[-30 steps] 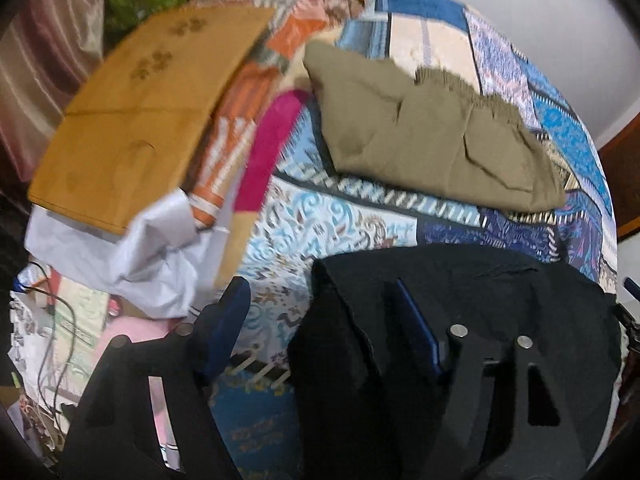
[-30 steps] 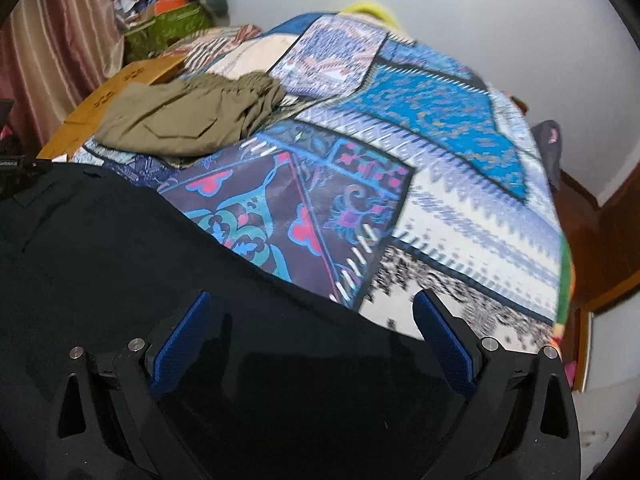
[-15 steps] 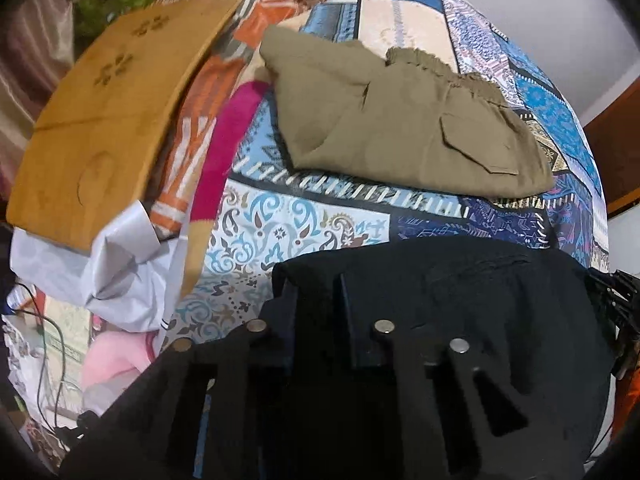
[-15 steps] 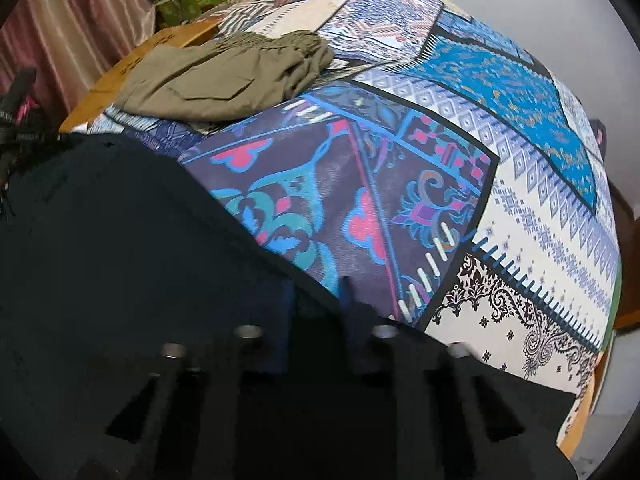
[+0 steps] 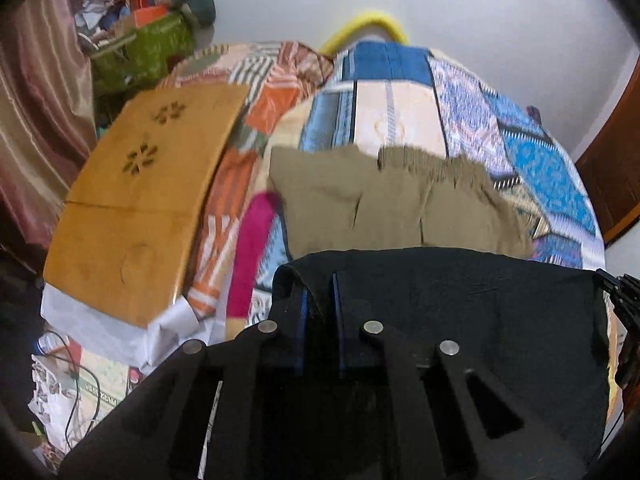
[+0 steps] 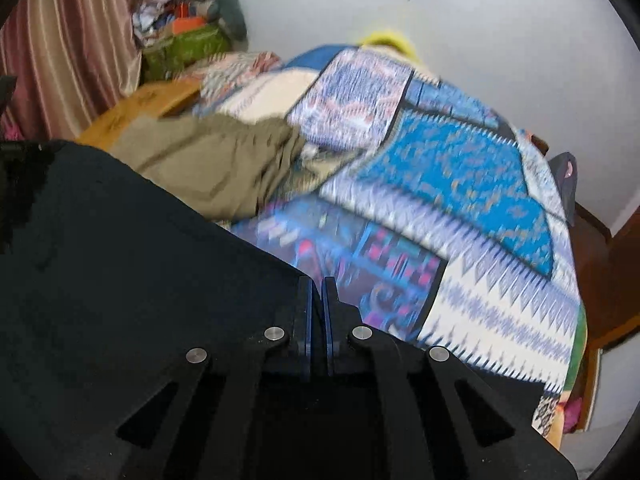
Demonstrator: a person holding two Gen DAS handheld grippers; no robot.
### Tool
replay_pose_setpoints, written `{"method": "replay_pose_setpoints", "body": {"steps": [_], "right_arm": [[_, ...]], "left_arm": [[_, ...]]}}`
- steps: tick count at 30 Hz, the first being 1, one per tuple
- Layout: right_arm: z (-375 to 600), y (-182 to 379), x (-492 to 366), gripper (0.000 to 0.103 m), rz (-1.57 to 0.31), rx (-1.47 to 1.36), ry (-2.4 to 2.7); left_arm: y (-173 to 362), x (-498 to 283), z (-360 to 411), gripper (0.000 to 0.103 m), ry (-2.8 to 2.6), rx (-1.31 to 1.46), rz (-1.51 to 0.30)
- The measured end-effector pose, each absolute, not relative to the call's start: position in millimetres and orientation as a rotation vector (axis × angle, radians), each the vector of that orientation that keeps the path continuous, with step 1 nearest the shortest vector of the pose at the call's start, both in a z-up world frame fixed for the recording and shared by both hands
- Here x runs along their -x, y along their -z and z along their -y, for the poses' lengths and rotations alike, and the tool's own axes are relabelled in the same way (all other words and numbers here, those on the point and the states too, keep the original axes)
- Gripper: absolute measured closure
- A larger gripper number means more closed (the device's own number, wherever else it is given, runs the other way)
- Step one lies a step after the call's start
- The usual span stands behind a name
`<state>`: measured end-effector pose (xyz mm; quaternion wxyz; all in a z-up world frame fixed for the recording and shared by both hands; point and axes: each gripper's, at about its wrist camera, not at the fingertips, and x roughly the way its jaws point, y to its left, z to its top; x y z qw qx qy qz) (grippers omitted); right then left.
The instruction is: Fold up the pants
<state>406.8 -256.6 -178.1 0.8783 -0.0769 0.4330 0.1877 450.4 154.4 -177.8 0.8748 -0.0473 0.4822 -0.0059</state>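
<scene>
A pair of black pants lies across the near part of the patterned bedspread. My left gripper grips its near left corner; the jaws are still closing, with a fold of black cloth pinched between the blue pads. In the right wrist view the black pants fill the lower left. There my right gripper is shut on their right edge, the pads almost touching. Both held edges are lifted off the bedspread.
Folded olive pants lie beyond the black ones. A wooden board rests on white wrapping at the left. A green bag and striped curtain stand behind. Cables and papers litter the floor at lower left.
Both grippers went from wide open to shut on the black pants' near edge. They then rose with it, so the wall and the far end of the bed came into view.
</scene>
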Motion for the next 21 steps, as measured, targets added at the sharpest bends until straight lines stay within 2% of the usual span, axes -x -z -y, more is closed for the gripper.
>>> {"method": "replay_pose_setpoints", "body": {"steps": [13, 21], "right_arm": [[270, 110, -313, 0.099, -0.803, 0.115, -0.426], [269, 97, -262, 0.098, -0.806, 0.12, -0.41]], "left_arm": [[111, -348, -144, 0.093, 0.061, 0.036, -0.835], [94, -279, -133, 0.096, 0.092, -0.041, -0.781]]}}
